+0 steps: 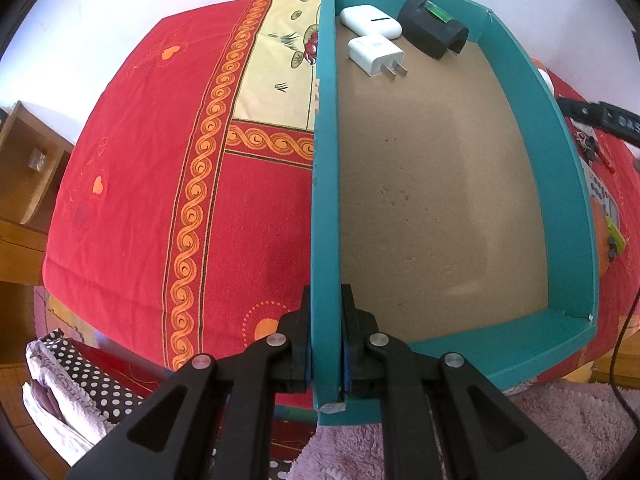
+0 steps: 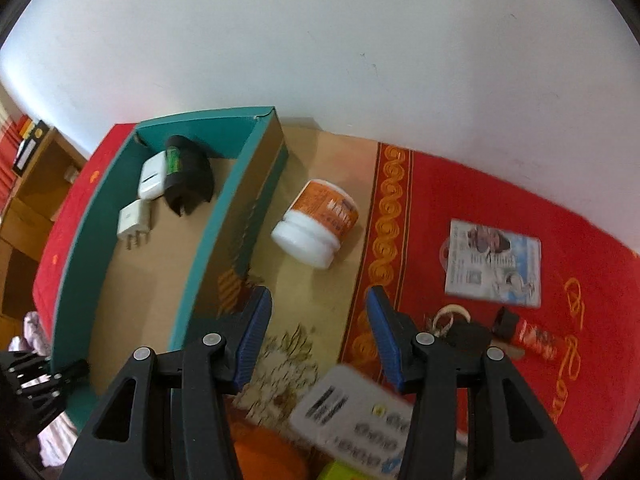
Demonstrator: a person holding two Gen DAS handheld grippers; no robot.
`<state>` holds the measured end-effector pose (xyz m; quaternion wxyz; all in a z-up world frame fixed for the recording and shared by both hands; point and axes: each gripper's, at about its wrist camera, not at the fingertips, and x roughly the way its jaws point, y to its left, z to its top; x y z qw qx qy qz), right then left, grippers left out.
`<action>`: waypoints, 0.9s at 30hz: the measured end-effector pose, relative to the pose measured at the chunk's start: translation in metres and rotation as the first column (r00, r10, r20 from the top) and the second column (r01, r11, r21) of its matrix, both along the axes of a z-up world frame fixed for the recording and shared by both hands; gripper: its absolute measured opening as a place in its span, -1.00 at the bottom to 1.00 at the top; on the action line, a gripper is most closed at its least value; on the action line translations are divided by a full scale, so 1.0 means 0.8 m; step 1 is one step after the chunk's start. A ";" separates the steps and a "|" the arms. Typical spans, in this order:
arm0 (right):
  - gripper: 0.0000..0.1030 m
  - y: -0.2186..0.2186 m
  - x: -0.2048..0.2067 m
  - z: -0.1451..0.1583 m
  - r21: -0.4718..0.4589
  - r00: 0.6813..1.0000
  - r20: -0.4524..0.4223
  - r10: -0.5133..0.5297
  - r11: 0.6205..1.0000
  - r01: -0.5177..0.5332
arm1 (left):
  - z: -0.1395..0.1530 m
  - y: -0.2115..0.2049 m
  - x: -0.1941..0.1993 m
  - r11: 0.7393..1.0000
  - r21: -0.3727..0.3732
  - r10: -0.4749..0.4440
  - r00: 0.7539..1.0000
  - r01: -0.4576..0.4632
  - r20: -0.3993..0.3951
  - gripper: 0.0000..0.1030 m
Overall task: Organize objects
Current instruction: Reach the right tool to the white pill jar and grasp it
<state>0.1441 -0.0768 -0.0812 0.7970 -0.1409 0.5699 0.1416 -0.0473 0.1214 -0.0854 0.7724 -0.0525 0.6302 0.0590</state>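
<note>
Red patterned cloth covers the table (image 2: 460,200). Left tongs (image 1: 326,344) clamp the teal box (image 1: 520,92) wall at 6 o'clock; right tongs (image 2: 316,340) hang apart, empty. At 12 o'clock lies the white jar (image 2: 316,224), which may roll if nudged off-centre.

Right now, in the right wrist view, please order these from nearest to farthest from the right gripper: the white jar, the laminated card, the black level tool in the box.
From the right gripper:
1. White jar, lying just ahead.
2. Laminated card, to the right on the red cloth.
3. Black level tool, far left, inside the teal box.
</note>
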 end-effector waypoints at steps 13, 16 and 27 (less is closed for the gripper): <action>-0.01 0.037 0.041 -0.014 -0.118 0.963 -0.043 0.265 0.956 -0.268 | 0.000 -0.004 0.003 1.000 0.001 0.002 1.000 -0.002 -0.005 -0.83; -0.01 0.035 0.055 -0.016 -0.041 0.976 -0.066 0.206 0.977 -0.209 | 0.000 -0.003 0.002 1.000 -0.002 0.007 1.000 -0.007 -0.002 -0.83; -0.24 -0.041 0.091 -0.014 0.270 0.958 -0.218 -0.185 0.932 0.241 | 0.001 0.001 0.000 1.000 -0.006 0.014 1.000 -0.014 -0.002 -0.83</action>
